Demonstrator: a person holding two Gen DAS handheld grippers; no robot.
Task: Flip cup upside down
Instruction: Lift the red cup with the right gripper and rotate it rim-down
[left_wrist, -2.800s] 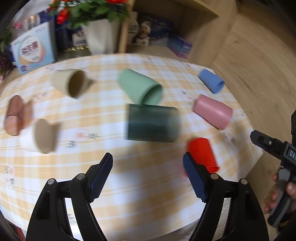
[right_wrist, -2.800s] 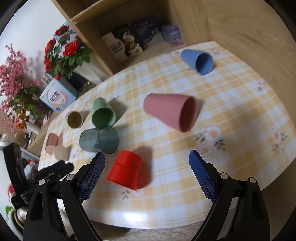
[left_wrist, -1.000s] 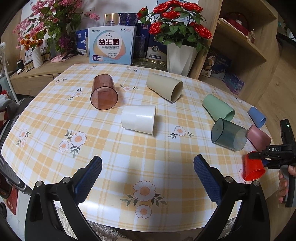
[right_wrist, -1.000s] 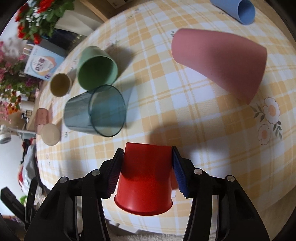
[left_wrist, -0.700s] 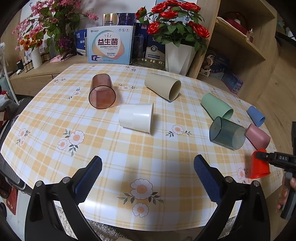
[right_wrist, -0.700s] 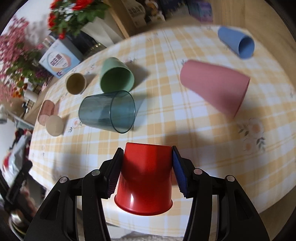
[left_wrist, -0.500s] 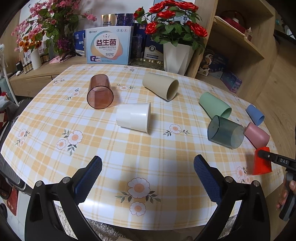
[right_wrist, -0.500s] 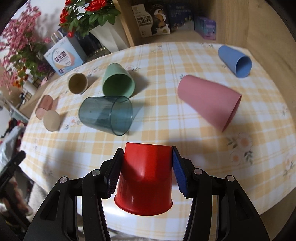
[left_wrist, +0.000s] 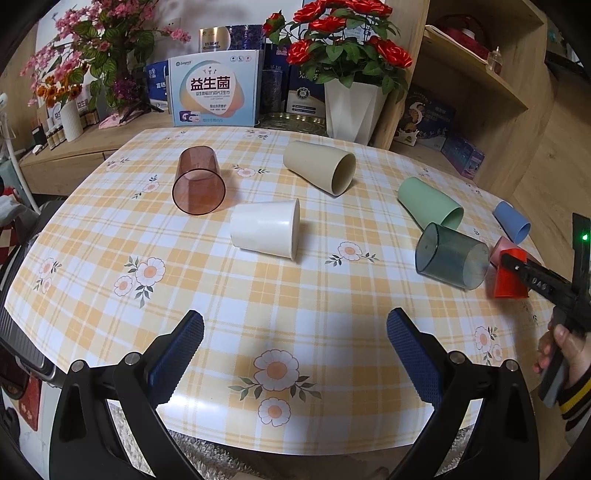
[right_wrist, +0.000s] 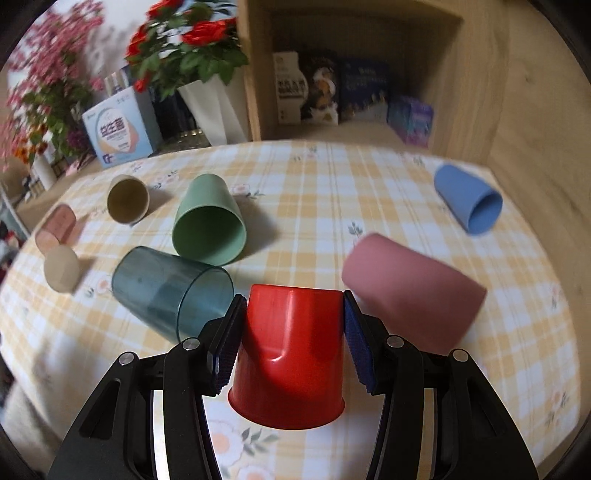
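My right gripper (right_wrist: 293, 325) is shut on a red cup (right_wrist: 290, 354), its base up and its mouth down, near the table's right edge. In the left wrist view the red cup (left_wrist: 509, 277) stands upside down between the right gripper's fingers (left_wrist: 532, 280). My left gripper (left_wrist: 295, 343) is open and empty over the near part of the checked table (left_wrist: 258, 302). Several other cups lie on their sides: dark teal (right_wrist: 170, 291), green (right_wrist: 208, 229), pink (right_wrist: 410, 291), blue (right_wrist: 467, 199).
More cups lie on their sides further left: white (left_wrist: 266, 229), beige (left_wrist: 319, 171), clear brown (left_wrist: 197, 182). A white vase with roses (left_wrist: 352, 107) and a printed box (left_wrist: 214, 94) stand behind the table. A wooden shelf (left_wrist: 472, 92) rises at the right.
My right gripper has taken hold of the red cup and tilted level, bringing it mouth down towards the table. My left gripper has stayed open, drifting only slightly.
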